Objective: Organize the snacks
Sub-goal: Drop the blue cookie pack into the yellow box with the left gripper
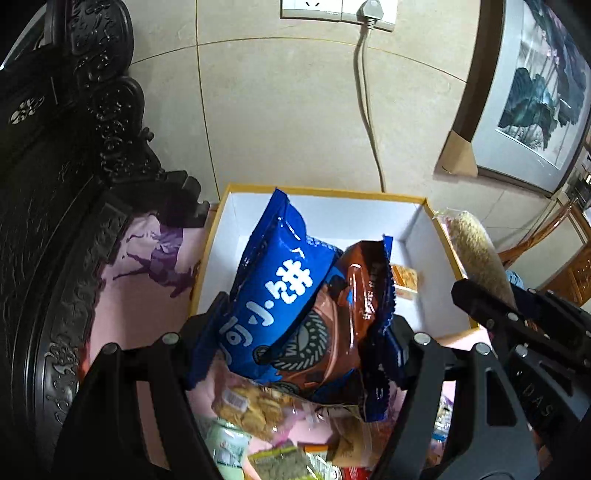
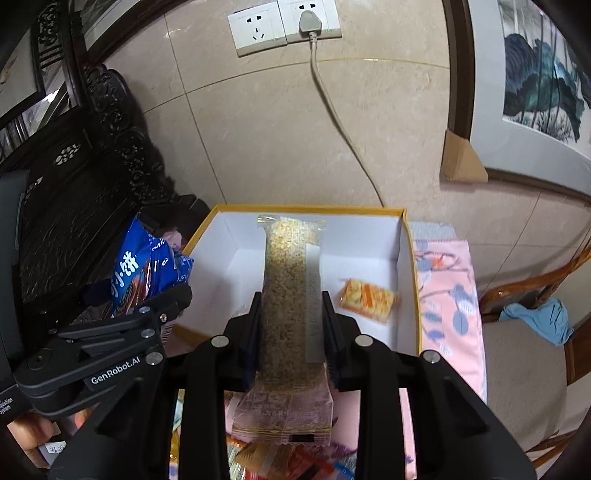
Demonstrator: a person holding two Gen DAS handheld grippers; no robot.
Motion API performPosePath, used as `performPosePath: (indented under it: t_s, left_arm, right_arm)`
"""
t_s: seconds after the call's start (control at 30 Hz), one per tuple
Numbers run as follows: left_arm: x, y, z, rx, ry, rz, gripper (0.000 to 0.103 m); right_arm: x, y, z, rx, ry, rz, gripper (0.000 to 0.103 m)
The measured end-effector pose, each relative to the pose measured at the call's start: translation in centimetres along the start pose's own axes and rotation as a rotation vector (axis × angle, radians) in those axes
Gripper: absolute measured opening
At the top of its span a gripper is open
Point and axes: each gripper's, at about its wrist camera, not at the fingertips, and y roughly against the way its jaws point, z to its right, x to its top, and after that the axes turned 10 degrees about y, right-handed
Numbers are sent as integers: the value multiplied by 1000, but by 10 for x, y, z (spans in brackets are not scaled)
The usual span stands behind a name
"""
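Observation:
My left gripper [image 1: 299, 325] is shut on blue and brown cookie bags [image 1: 280, 295], held over the near left edge of a white box with a yellow rim [image 1: 321, 192]. My right gripper [image 2: 291, 314] is shut on a long clear pack of sesame bar [image 2: 291, 288], held over the box [image 2: 410, 258]. A small orange cracker pack [image 2: 367, 300] lies on the box floor; it also shows in the left wrist view [image 1: 405, 282]. The right gripper and its sesame bar [image 1: 480, 258] show at the right of the left wrist view.
Several loose snack packs [image 1: 258, 406] lie on the pink cloth [image 2: 447, 295] below the grippers. Dark carved furniture [image 1: 55, 221] stands at the left. A tiled wall with a socket and cable [image 2: 314, 29], a framed picture [image 2: 535, 92] and a wooden chair [image 2: 535, 350] lie beyond.

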Motion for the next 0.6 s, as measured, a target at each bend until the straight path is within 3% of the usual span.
performPosePath:
  t_s: [0.1,0.17,0.2,0.27,0.47,0.6]
  left_arm:
    - [15,-4,-1,1,8,22,74]
    - [26,-5,-4,10,28,36,87]
    - [29,-5,-6,18,38,40,91]
    - [34,-2,-12,40,64,65,99]
    - [25,12,-34,48,92,65,100]
    - [-8,23,-45,47,78,36,100]
  right_arm:
    - [11,-4,1,-15,8,12,30]
    - [21,-11,2,-21,19,4,35]
    - [24,-13,3,-28,25,2,50]
    - [30,-14,5,-85,28,-1,63]
    - [18,7,20,-78,30,3,63]
    - [-28,20,38,-44,33,-81,63]
